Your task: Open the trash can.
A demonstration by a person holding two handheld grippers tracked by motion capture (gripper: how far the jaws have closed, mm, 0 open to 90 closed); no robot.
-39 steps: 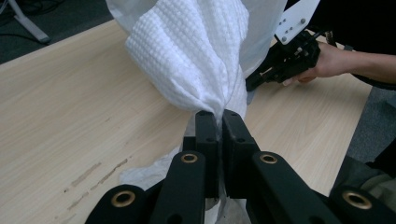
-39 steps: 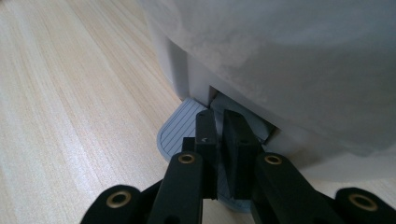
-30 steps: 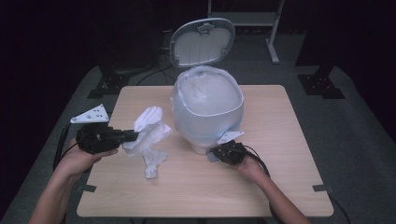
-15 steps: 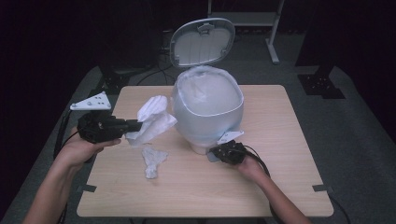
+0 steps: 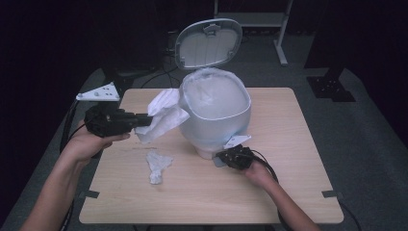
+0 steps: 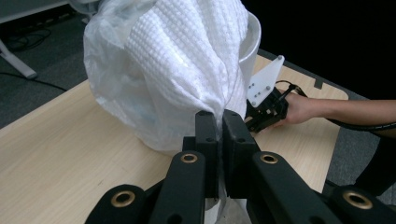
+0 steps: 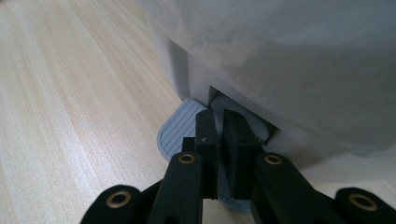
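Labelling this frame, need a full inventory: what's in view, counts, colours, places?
bin: 1, white, table centre, lined with a clear bag
lid: 1, white, raised open behind the bin
pedal: 1, grey, ribbed, at the bin's foot under the right jaws
towel: 1, white, held up at the bin's left side
wad: 1, white, crumpled, on the table in front of the bin
table: 1, light wood, on grey floor
stand: 1, grey, on the floor behind
left gripper: 1, black, jaws shut on the towel
right gripper: 1, black, jaws shut, resting on the pedal
hands: 2, left hand, right hand, each holding a gripper
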